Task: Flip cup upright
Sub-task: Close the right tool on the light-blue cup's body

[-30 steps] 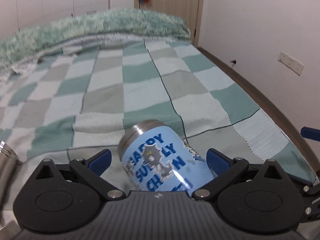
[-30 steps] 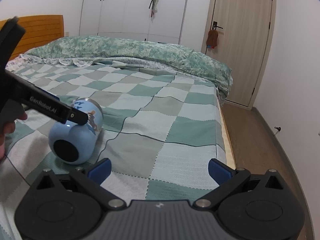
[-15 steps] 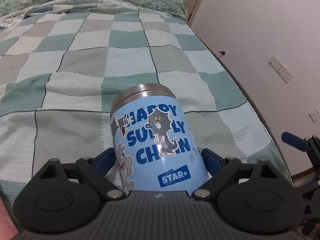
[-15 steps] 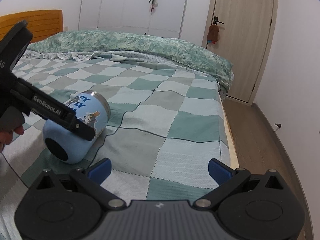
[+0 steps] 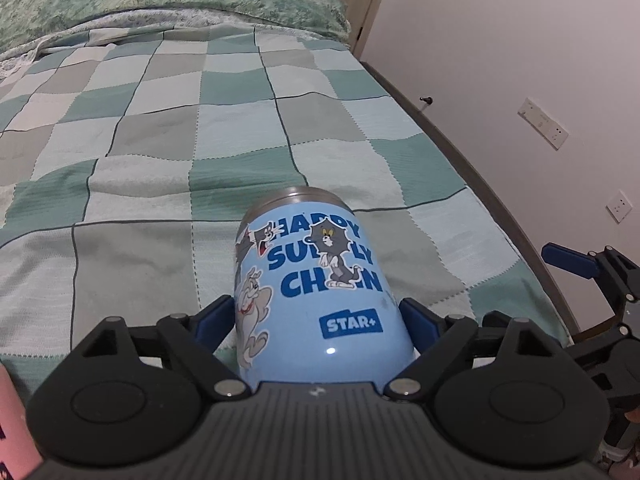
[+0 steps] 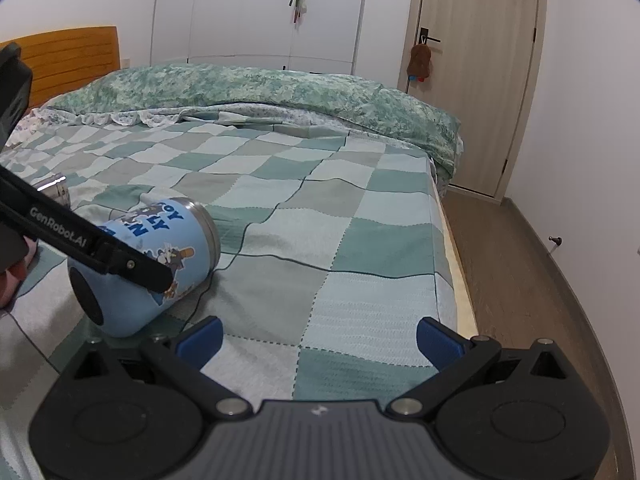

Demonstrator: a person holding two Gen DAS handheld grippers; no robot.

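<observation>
While the cup point(image 5: 320, 300) lies on its side on the bed point(image 5: 168, 128), the left tongs point(image 5: 320, 316) squeeze it near its bottom, one blue pad point(image 5: 214, 318) on each side. Its silver rim points to the far end of the bed. A second, silver cup point(image 6: 54, 190) sits far to the left. The right tongs point(image 6: 318, 338) are open near the bed's right edge, holding nothing.
</observation>
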